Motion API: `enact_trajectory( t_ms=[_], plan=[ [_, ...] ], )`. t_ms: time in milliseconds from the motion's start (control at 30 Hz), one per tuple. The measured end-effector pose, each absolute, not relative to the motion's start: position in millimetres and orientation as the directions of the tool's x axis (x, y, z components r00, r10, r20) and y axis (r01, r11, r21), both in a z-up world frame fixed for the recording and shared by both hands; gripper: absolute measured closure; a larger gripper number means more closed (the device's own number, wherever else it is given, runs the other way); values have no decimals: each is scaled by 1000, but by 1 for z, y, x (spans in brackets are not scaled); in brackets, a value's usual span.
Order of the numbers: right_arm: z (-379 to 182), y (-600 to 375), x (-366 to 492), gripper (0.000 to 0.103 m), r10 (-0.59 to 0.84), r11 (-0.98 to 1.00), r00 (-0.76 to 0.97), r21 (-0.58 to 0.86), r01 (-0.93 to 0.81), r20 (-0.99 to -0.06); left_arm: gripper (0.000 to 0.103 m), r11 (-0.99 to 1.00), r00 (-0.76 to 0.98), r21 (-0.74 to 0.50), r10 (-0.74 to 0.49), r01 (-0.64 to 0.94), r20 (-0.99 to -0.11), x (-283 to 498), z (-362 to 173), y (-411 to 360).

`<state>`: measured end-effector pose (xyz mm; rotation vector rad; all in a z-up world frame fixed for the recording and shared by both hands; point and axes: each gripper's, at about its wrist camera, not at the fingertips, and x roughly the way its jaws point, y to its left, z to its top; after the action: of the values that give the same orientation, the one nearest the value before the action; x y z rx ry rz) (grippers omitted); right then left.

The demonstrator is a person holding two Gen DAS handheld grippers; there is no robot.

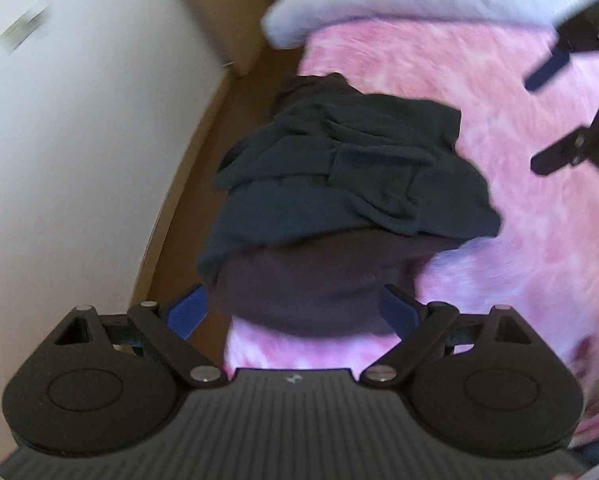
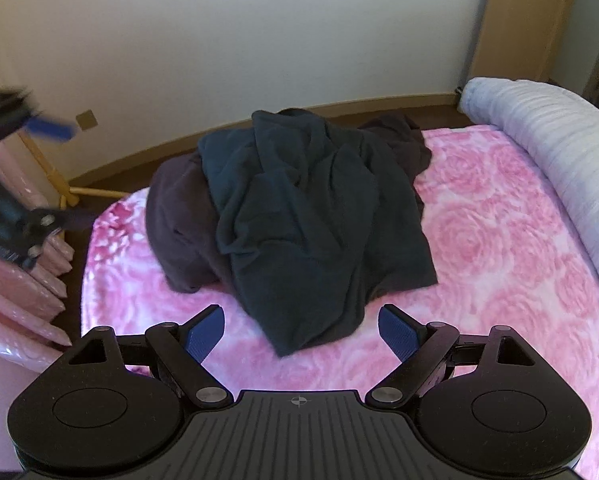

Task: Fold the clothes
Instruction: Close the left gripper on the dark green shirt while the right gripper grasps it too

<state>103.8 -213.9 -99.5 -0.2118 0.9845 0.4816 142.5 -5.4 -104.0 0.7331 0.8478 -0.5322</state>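
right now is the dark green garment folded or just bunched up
Bunched up: the green garment lies crumpled in uneven wrinkles atop a purple one, no flat folded edges.

Bed covered by a pink fleece blanket with a rose pattern (image 2: pixel 499 240). Pale grey ribbed bolster pillow (image 2: pixel 559 152) lies along one edge of the blanket. Off-white wall (image 2: pixel 259 40) beyond the bed, brown wooden skirting board (image 2: pixel 359 104) at its foot. Light wooden door (image 2: pixel 527 20) beside the wall. Glossy pink padded rolls (image 2: pixel 27 280) stacked near the bed corner. Yellow wooden pole stand (image 2: pixel 39 156) behind them.
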Motion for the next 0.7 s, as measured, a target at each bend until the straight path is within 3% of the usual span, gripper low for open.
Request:
enact_trajectory(
  t_ms=[233, 400, 467, 500, 533, 567, 600, 633, 700],
  plan=[
    [-147, -185, 170, 16, 275, 852, 434, 8, -524, -858, 17, 357, 465, 370, -233, 858, -854, 239, -172, -23],
    [-187, -165, 206, 16, 267, 818, 382, -2, -575, -885, 16, 187, 380, 338, -280, 922, -882, 260, -213, -22],
    [-197, -162, 214, 18, 269, 825, 359, 22, -564, -894, 23, 180, 370, 329, -291, 927, -882, 259, -216, -21],
    [-202, -161, 218, 40, 271, 829, 347, 34, -559, -898, 34, 181, 364, 322, -295, 929, -884, 258, -215, -20],
    [-206, -160, 223, 70, 272, 832, 336, 45, -553, -902, 48, 184, 361, 318, -298, 930, -884, 257, -210, -18],
    [-203, -160, 223, 84, 269, 838, 340, 45, -544, -901, 56, 187, 362, 317, -302, 930, -882, 256, -203, -15],
    [-197, -162, 222, 89, 265, 844, 352, 40, -534, -898, 74, 194, 363, 315, -308, 929, -879, 255, -194, -13],
    [-186, -166, 218, 91, 270, 853, 369, 43, -521, -889, 85, 204, 363, 311, -318, 928, -876, 255, -183, -11],
    [-162, -179, 208, 94, 286, 872, 414, 56, -486, -864, 92, 232, 379, 313, -341, 921, -861, 250, -158, -9]
  ],
)
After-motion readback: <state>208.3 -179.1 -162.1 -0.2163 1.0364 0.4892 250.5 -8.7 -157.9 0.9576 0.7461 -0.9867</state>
